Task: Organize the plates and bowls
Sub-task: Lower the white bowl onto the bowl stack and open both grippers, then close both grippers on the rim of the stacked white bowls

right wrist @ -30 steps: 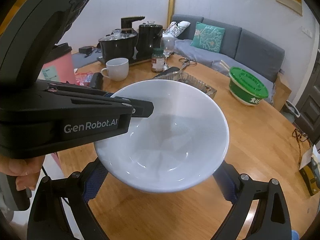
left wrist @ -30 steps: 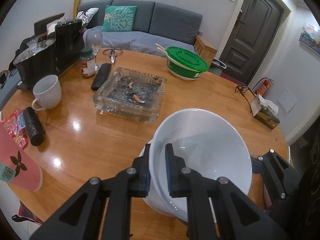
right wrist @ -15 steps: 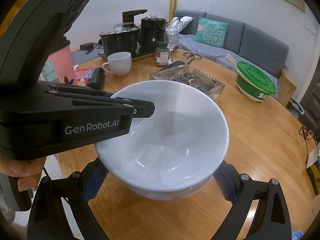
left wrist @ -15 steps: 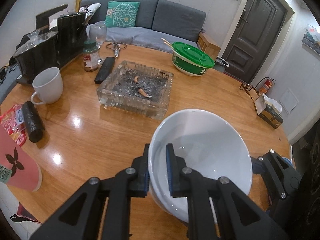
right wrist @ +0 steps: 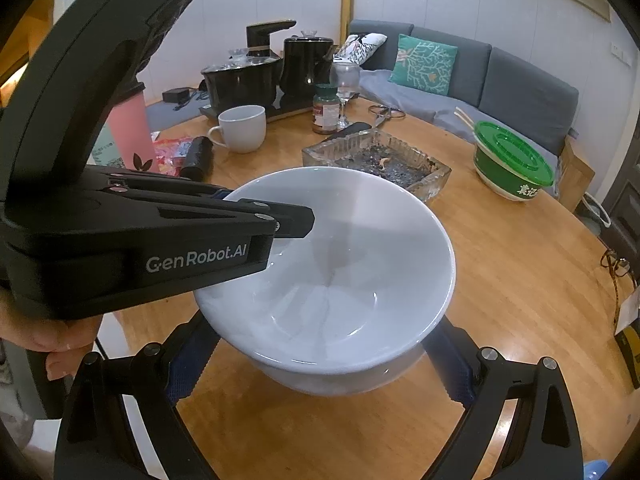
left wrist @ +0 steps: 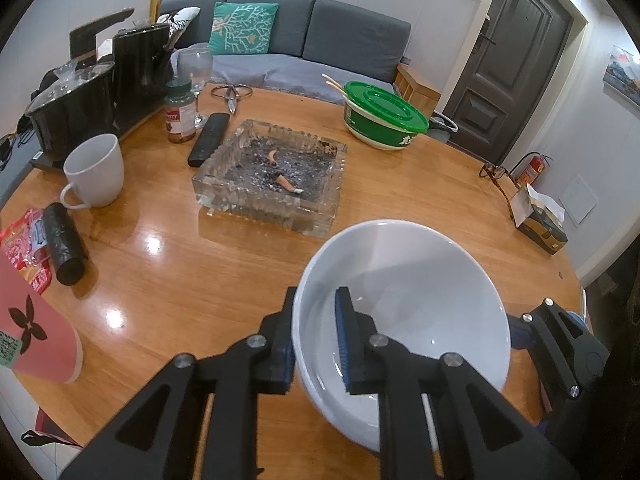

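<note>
A white bowl [left wrist: 420,300] sits nested in a second white bowl [right wrist: 328,380] that stands on the round wooden table [left wrist: 180,280]. My left gripper [left wrist: 316,294] straddles the upper bowl's near rim, one finger outside and one inside. Its jaws are opening, and the inner pad [left wrist: 344,340] stands slightly off the wall. In the right wrist view the left gripper [right wrist: 292,220] reaches in from the left. My right gripper [right wrist: 320,324] is spread wide on either side of the lower bowl. Its fingertips are hidden under the upper bowl's rim.
A glass ashtray [left wrist: 272,176] lies just beyond the bowls. Behind it are a green-lidded bowl [left wrist: 384,120], a white mug [left wrist: 94,172], a jar [left wrist: 180,112], a remote and black kettles. A pink cup [left wrist: 36,332] and a black roll [left wrist: 64,248] are at the left.
The upper bowl has settled lower, so the lower bowl's side now shows beneath it. The left gripper's pads have parted slightly on the rim. The right gripper has kept its spread.
</note>
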`<state>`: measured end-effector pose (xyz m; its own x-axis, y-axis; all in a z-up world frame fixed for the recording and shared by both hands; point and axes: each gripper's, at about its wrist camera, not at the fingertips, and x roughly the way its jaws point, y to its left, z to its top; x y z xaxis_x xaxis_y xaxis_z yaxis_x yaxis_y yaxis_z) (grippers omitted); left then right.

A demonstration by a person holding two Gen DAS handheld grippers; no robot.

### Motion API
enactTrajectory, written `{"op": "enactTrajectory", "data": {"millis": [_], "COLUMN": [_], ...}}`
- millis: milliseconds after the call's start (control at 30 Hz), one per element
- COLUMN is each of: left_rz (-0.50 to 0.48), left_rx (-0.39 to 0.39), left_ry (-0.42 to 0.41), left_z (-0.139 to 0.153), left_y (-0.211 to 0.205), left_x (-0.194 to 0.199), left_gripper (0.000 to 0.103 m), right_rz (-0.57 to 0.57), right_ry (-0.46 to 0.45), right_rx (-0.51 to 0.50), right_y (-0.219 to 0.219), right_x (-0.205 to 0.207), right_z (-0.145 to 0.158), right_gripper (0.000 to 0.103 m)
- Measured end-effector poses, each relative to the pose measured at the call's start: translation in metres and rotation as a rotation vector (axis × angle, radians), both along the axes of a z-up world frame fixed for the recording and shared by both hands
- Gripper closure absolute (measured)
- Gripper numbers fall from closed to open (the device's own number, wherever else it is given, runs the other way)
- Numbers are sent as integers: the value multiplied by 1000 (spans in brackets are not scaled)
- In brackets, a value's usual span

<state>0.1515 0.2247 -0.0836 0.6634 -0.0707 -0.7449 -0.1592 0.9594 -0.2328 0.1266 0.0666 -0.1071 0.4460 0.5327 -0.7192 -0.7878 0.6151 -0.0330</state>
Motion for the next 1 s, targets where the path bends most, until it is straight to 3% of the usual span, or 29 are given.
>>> {"op": "enactTrajectory", "data": {"millis": [667, 767, 833, 1000], "left_rz": [0, -3, -2, -14], "left_rx": [9, -3, -1, -3], "left_ry": [39, 39, 31, 31], "left_z": [-10, -10, -9, -7], "left_y": [-3, -3, -4, -3], "left_x": [4, 4, 4, 5], "left_gripper": [90, 80, 68, 67], "right_rz": [-4, -5, -14, -57], "right_ry": [-16, -3, -3, 10], "right_rx": [-11, 5, 25, 47], "right_y": [-12, -17, -22, -35], "right_x": [-4, -3, -4, -8], "right_z": [-1, -1, 1, -4], "right_gripper": [9, 10, 10, 7]}}
